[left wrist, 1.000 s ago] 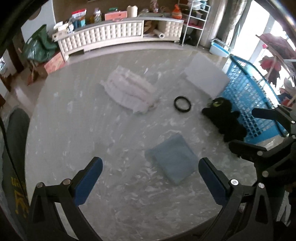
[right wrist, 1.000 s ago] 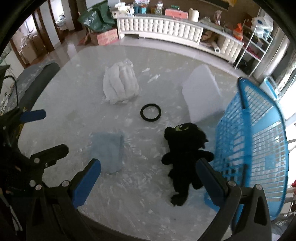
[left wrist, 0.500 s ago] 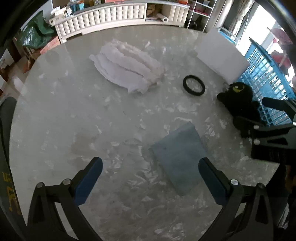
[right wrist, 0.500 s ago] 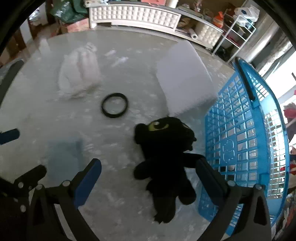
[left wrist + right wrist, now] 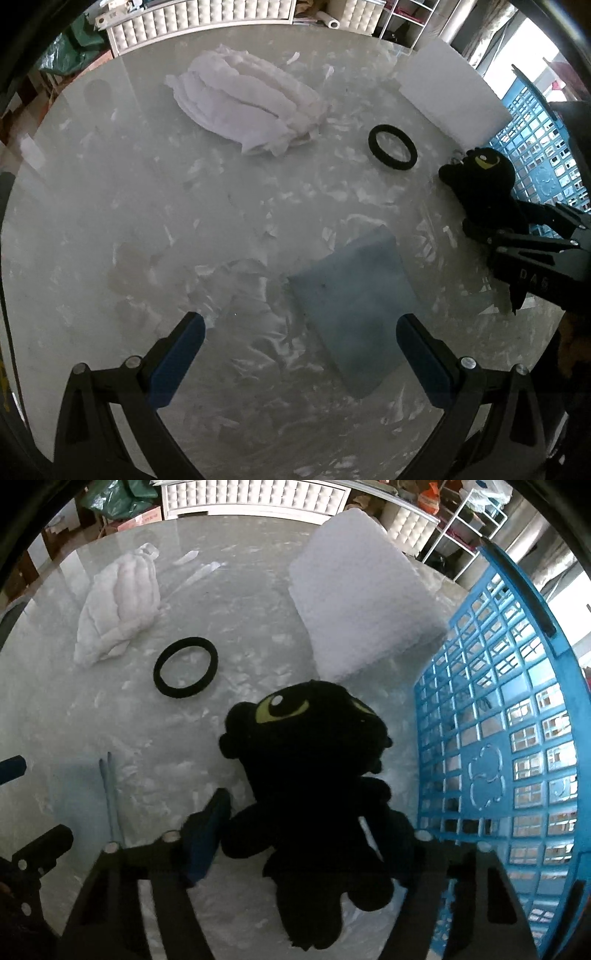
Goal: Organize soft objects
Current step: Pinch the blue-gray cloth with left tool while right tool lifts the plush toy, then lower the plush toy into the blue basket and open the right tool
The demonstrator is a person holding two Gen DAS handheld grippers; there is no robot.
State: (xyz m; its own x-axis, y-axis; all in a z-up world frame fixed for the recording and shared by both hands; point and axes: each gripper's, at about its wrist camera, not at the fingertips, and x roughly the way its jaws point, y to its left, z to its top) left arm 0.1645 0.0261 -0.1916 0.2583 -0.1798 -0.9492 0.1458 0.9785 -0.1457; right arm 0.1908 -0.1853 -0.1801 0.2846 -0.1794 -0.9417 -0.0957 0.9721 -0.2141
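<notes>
A black plush dragon (image 5: 310,775) with green eyes lies on the marble table beside a blue mesh basket (image 5: 517,738). My right gripper (image 5: 306,834) has its jaws around the plush's body, closing on it; it also shows in the left wrist view (image 5: 517,236) by the plush (image 5: 480,184). My left gripper (image 5: 299,354) is open above a folded blue cloth (image 5: 354,299). A white padded bundle (image 5: 247,103) and a white foam block (image 5: 362,587) lie farther back.
A black ring (image 5: 392,147) lies between the white bundle and the plush. The round table's edge (image 5: 44,369) runs near my left gripper. A white tufted bench (image 5: 255,498) and shelves stand beyond the table.
My right gripper has moved forward onto the plush and its jaws have narrowed around it. My left gripper has moved forward and lower toward the blue cloth.
</notes>
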